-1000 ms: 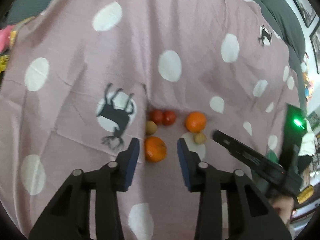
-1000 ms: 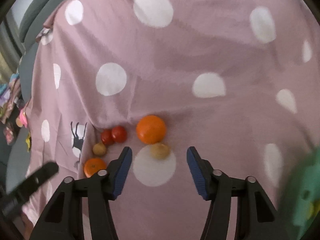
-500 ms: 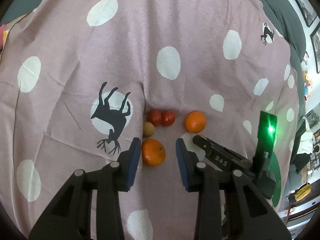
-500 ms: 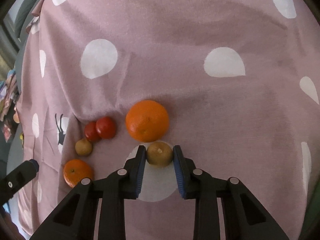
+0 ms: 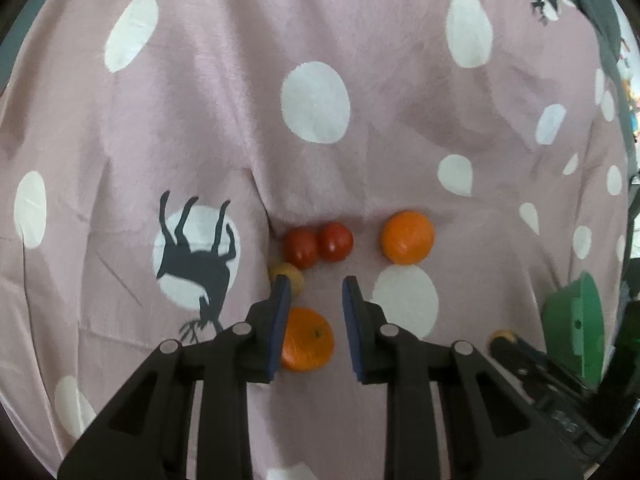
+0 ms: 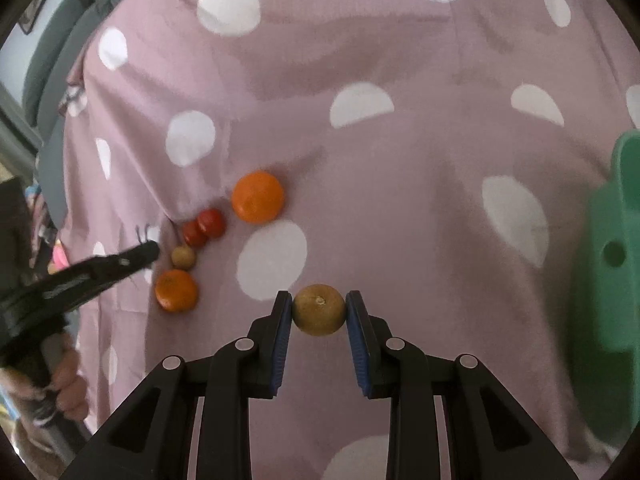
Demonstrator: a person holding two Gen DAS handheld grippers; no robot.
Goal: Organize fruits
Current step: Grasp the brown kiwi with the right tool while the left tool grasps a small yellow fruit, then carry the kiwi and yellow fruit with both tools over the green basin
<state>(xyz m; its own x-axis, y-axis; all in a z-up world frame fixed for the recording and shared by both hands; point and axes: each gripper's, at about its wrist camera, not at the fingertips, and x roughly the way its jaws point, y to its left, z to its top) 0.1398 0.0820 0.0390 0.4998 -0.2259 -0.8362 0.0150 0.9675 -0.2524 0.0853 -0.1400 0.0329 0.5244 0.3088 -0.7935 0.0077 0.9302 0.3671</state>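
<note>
My right gripper is shut on a small brown fruit and holds it above the pink dotted cloth. On the cloth lie a large orange, two red tomatoes, another small brown fruit and a small orange. My left gripper is open, its fingers either side of the small orange; the tomatoes, the brown fruit and the large orange lie just beyond. The right gripper with its brown fruit shows at lower right.
A green container stands at the right edge of the right wrist view and shows in the left wrist view. A black deer print marks the cloth left of the fruits. The person's hand holds the left gripper.
My right gripper has closed on the small brown fruit and lifted it back and to the right, away from the large orange. My left gripper has moved forward over the small orange.
</note>
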